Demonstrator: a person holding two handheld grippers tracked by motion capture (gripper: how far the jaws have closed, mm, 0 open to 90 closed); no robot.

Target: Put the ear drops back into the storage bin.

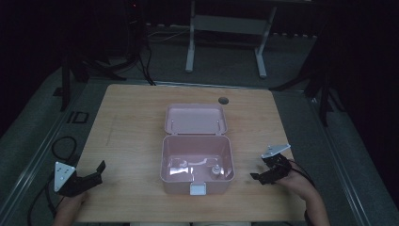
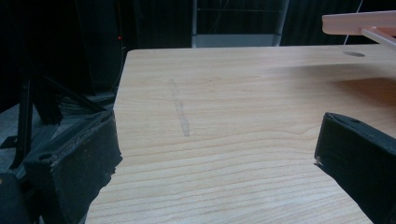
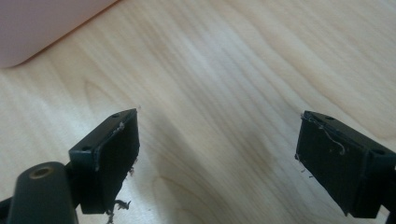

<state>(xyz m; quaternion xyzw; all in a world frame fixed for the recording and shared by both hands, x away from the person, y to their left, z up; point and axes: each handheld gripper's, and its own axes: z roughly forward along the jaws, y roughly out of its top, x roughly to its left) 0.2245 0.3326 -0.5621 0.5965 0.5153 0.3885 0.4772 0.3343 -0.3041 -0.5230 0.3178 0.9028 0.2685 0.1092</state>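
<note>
The pink box (image 1: 197,162) sits open mid-table with a small bottle (image 1: 215,171) at its 4 o'clock corner; both the left gripper (image 1: 89,176) and right gripper (image 1: 263,175), jaws apart and empty, risk knocking its raised lid (image 1: 195,118) on a careless reach.

The high view looks forward and down from above the person's side, far enough back to take in the whole worktop (image 1: 131,122) and the open pink box (image 1: 196,160) at its middle. The left gripper view sits low, looking level along the wood between its two wide-set jaws; beyond the jaw at its right a pink edge (image 2: 359,23) of the box shows. The right gripper view looks steeply down from close above the wood, and a pink box corner (image 3: 42,25) lies beyond the jaw at its left.
</note>
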